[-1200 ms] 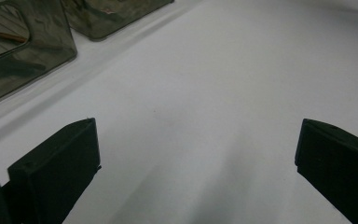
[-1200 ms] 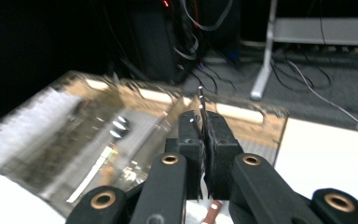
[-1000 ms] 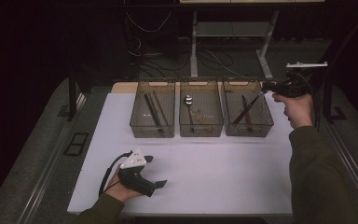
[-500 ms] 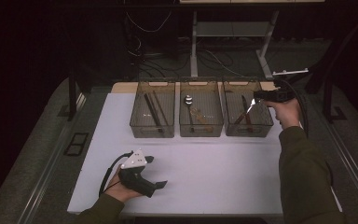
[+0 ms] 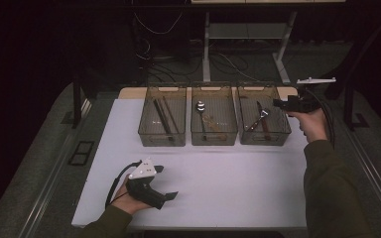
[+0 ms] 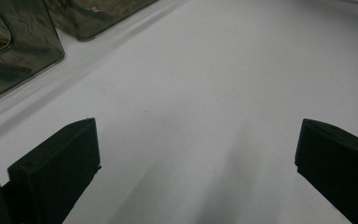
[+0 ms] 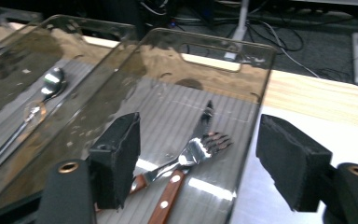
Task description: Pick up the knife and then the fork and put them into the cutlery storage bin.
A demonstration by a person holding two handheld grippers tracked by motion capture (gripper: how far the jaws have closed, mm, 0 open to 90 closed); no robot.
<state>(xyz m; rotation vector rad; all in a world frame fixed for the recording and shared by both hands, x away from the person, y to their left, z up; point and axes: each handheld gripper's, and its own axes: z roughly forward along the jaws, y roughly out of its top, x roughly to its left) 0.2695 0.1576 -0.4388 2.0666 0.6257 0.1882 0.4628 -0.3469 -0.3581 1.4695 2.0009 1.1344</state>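
Lying just ahead of the right claw (image 7: 196,163) (jaws just opened): fork (image 7: 193,151).

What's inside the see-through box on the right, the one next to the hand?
In the right box lie a fork and a wood-handled knife, crossing each other. The fork's handle end is hidden behind the open right gripper in the right gripper view.

Right gripper (image 7: 198,161), fingers (image 7: 116,158) just opening and empty, hovers above a clear bin (image 7: 242,112); fork (image 7: 200,149) and wooden-handled knife (image 7: 175,182) lie at centre.
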